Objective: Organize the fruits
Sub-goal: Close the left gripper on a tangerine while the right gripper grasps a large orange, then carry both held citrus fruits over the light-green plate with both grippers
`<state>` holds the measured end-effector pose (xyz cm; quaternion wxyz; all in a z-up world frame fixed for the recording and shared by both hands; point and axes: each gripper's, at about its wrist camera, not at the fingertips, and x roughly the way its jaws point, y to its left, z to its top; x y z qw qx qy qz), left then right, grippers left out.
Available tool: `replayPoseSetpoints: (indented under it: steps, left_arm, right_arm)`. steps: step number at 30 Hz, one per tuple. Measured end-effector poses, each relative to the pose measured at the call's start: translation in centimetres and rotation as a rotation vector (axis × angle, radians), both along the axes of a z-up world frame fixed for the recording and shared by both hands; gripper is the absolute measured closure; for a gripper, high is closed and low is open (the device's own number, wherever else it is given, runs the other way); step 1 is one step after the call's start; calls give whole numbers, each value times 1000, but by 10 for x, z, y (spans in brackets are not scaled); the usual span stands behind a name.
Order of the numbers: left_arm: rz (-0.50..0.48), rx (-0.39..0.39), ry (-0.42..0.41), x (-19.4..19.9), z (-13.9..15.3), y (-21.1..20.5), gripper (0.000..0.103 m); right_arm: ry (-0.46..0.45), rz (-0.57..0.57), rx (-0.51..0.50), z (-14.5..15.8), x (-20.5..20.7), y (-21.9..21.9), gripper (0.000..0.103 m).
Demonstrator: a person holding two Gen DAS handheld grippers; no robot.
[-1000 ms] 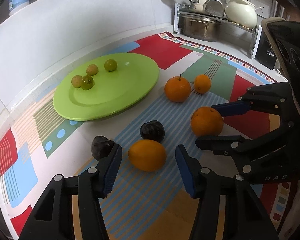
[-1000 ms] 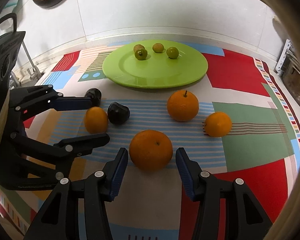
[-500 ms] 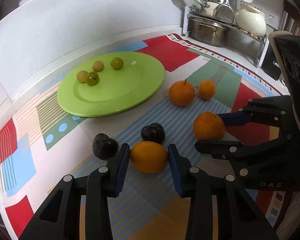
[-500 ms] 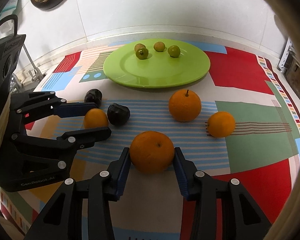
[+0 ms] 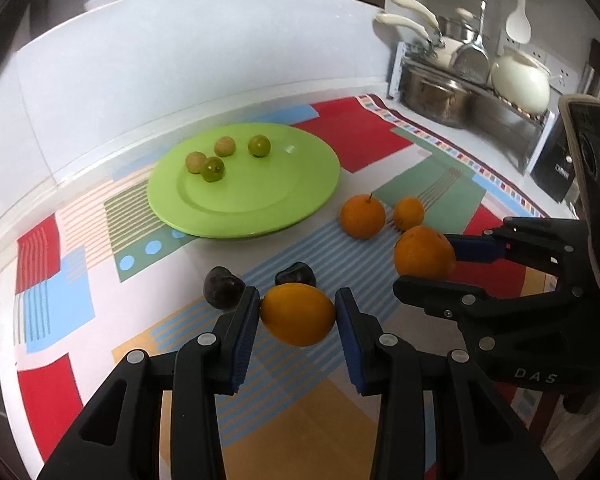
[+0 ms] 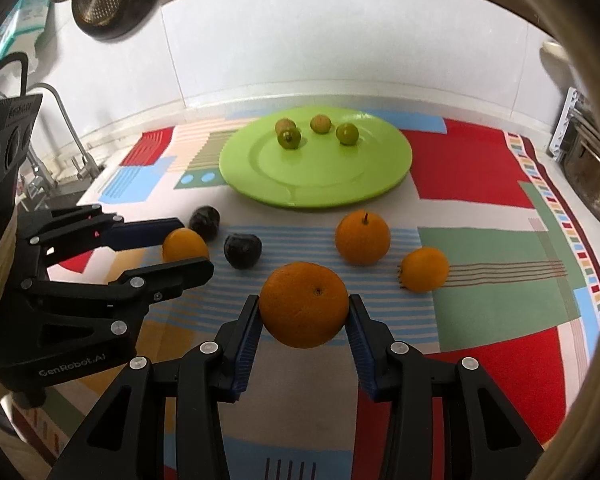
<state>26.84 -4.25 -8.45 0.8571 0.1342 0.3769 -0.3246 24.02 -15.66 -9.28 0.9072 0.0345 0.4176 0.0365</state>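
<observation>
My left gripper (image 5: 297, 314) is shut on a smooth yellow-orange fruit (image 5: 298, 314), lifted just off the patterned cloth. My right gripper (image 6: 303, 316) is shut on a large orange (image 6: 303, 310), also raised a little. Each gripper shows in the other's view: the right gripper (image 5: 428, 260) with its large orange (image 5: 423, 257), the left gripper (image 6: 188, 248) with its yellow-orange fruit (image 6: 184, 245). A green plate (image 5: 260, 212) behind them carries several small green fruits (image 5: 259, 145). Two dark plums (image 5: 222, 287) (image 5: 295, 274) and two oranges (image 5: 362, 216) (image 5: 408, 213) lie on the cloth.
A rack with steel pots and a white pot (image 5: 520, 84) stands at the back right in the left wrist view. A tap and sink edge (image 6: 60, 168) lie at the left in the right wrist view. A white wall runs behind the plate.
Both grippers closed on their fruit, the left on the yellow-orange one, the right on the large orange. Both then rose slightly, lifting the fruit off the cloth.
</observation>
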Motion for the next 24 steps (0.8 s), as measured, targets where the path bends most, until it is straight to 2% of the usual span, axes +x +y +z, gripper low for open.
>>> replayPoseSetpoints:
  steps: [6,14,24]
  left_arm:
    - [45,-32,-9,-7,15,2,64]
    - [94,-38,-61,-9,40,0,64]
    - [141,-47,-124,6,69,-1,64]
  right_arm:
    - [-43,7,9,15,-5,-4,60]
    - [-107,7,10,40,-9,-9,60]
    - [-172,1,12,68,8,-21,60]
